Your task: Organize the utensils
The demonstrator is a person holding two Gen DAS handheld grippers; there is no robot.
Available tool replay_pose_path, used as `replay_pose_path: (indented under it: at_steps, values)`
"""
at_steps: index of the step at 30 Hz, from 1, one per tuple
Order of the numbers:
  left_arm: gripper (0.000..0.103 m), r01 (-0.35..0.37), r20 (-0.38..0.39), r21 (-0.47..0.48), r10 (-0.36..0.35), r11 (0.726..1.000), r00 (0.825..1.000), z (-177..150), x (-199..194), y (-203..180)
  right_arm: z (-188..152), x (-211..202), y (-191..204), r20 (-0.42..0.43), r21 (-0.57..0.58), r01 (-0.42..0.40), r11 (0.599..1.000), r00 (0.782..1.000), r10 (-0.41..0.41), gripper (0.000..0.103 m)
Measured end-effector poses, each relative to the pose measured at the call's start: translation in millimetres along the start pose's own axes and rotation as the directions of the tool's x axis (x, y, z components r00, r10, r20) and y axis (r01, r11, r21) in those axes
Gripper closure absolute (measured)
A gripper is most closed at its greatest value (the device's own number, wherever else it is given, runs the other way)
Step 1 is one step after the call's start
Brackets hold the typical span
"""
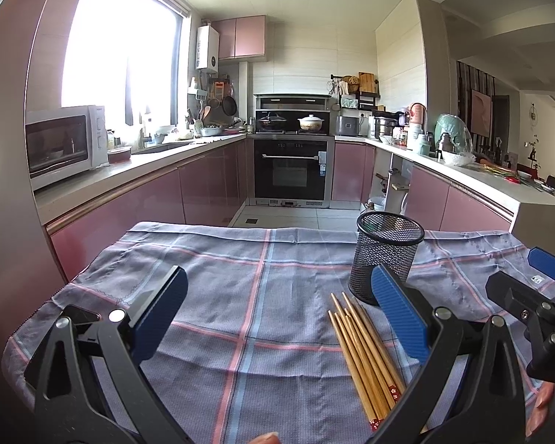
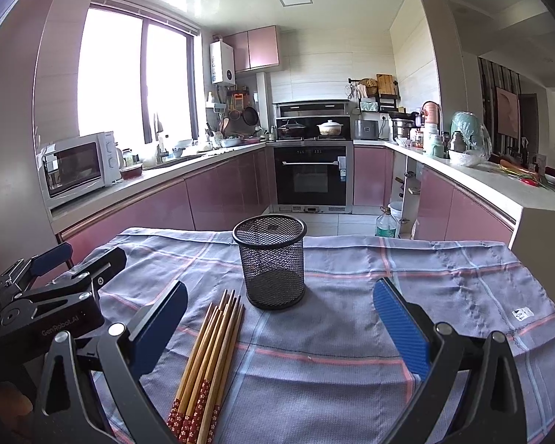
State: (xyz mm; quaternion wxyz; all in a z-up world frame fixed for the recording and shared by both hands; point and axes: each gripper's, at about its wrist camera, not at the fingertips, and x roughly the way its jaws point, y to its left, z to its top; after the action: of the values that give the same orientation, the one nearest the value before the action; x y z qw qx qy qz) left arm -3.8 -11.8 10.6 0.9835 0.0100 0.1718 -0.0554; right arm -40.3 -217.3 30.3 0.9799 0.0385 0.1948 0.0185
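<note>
Chopsticks (image 2: 207, 362) lie bundled lower left, tips toward the upright mesh cup (image 2: 272, 261); left tool (image 1: 277, 318) and right tool (image 2: 277, 327) both spread wide, holding nothing.

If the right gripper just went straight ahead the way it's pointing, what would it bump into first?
Probably the black mesh cup. It stands upright just left of the line between the open right gripper fingers. The chopsticks lie further left, so they'd likely be missed, though depth is hard to judge.

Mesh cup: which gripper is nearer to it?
Right, narrowly. The mesh cup stands straight ahead of the right gripper; it sits ahead and rightward of the left gripper.
</note>
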Motion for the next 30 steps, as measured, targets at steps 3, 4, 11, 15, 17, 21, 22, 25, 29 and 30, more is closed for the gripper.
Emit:
replay_pose_path:
  at_steps: [3, 4, 11, 15, 17, 21, 22, 25, 29, 30]
  values:
    - [0.005, -0.003, 0.003, 0.005, 0.003, 1.000, 1.000, 0.2, -0.2, -0.9, 0.3, 0.1, -1.1, 0.001, 0.002, 0.000, 1.000, 1.000, 0.000, 0.006]
    - [0.005, -0.006, 0.004, 0.005, 0.006, 1.000, 1.000, 0.4, 0.0, -0.7, 0.4, 0.1, -1.6, 0.001, 0.004, 0.002, 1.000, 1.000, -0.002, 0.006]
    - [0.005, -0.007, 0.004, 0.006, 0.007, 1.000, 1.000, 1.2, 1.8, -1.6, 1.1, 0.3, -2.1, -0.001, 0.003, 0.003, 1.000, 1.000, -0.003, 0.006]
    - [0.005, -0.006, 0.002, 0.005, 0.006, 1.000, 1.000, 1.3, 2.0, -1.5, 1.3, 0.1, -1.9, 0.001, 0.001, 0.002, 1.000, 1.000, -0.002, 0.006]
    - [0.005, -0.004, -0.002, 0.003, 0.004, 1.000, 1.000, 1.4, 3.1, -2.1, 1.1, 0.1, -3.1, 0.000, 0.004, -0.003, 1.000, 1.000, 0.003, 0.006]
    - [0.005, -0.002, -0.013, -0.003, 0.002, 1.000, 1.000, 1.0, 4.0, -2.3, 1.1, 0.4, -4.1, -0.003, 0.005, -0.005, 1.000, 1.000, 0.005, 0.006]
    - [0.005, -0.002, -0.014, -0.003, 0.002, 1.000, 1.000, 1.1, 4.4, -1.9, 0.8, 0.9, -4.6, -0.005, 0.005, -0.006, 1.000, 1.000, 0.006, 0.006]
    - [0.005, 0.000, -0.014, -0.002, 0.000, 1.000, 1.000, 1.1, 4.4, -1.8, 0.8, 2.5, -4.1, -0.013, 0.003, -0.011, 1.000, 1.000, 0.011, 0.006]
    - [0.005, 0.007, -0.023, -0.001, -0.007, 1.000, 1.000, -0.1, 5.9, -1.4, 0.1, 4.4, -2.3, -0.023, -0.004, -0.014, 1.000, 1.000, 0.014, 0.006]
    - [0.005, 0.007, -0.024, -0.002, -0.007, 1.000, 1.000, -0.3, 6.6, -1.4, -0.2, 4.9, -1.7, -0.025, -0.006, -0.015, 1.000, 1.000, 0.015, 0.006]
